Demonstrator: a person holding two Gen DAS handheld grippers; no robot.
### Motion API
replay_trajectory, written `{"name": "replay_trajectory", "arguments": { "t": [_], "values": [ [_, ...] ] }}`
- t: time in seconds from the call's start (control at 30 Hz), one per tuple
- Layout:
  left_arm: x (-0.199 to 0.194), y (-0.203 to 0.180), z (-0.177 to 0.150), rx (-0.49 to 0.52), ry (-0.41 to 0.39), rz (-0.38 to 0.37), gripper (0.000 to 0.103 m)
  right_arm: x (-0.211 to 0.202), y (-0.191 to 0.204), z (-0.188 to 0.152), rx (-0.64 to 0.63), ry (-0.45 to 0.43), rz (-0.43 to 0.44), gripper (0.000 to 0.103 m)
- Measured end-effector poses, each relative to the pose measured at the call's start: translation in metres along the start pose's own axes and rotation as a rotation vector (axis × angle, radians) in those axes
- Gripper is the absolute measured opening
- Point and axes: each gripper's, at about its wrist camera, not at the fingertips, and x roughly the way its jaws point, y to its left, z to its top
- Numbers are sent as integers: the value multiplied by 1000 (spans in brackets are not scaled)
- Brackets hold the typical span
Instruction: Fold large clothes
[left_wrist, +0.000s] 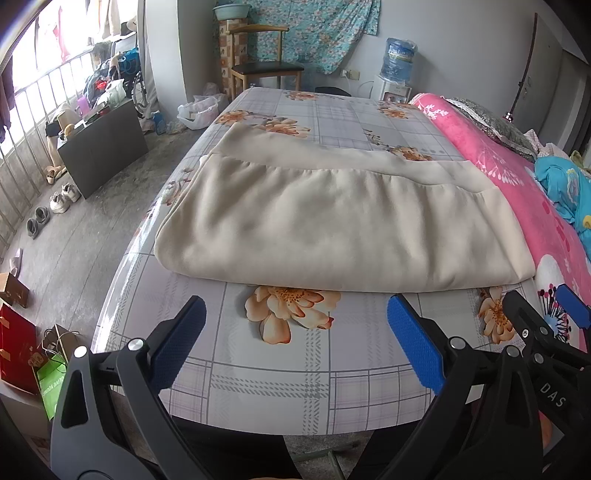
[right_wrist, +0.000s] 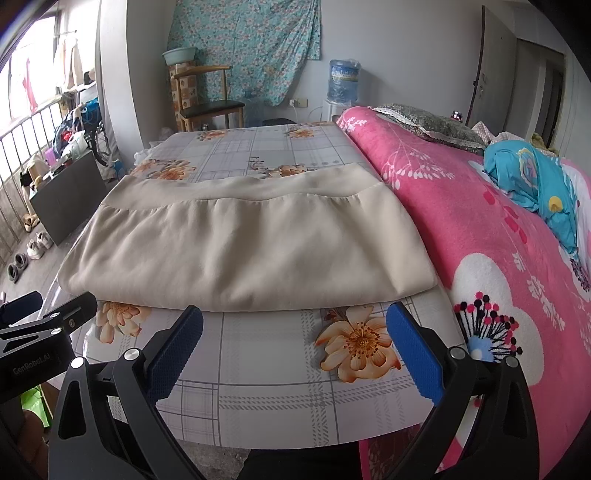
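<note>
From the left wrist camera I see my left gripper (left_wrist: 295, 332) with jaws spread wide and holding nothing, hovering just short of the beige garment (left_wrist: 332, 221), which lies folded on the floral table (left_wrist: 280, 380). If I pinch only the top layer, the fold may slide apart.

From the right wrist camera, my right gripper (right_wrist: 295, 332) is equally spread and empty. The garment's right edge sits just beside the pink blanket (right_wrist: 461, 229); I could snag that instead.
</note>
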Motion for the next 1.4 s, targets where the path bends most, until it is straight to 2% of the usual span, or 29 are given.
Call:
{"name": "replay_trajectory", "arguments": {
  "t": [1.4],
  "values": [
    [3,0,1,-12,-1,0,95,0,3,-2,0,5,-2,97]
  ]
}}
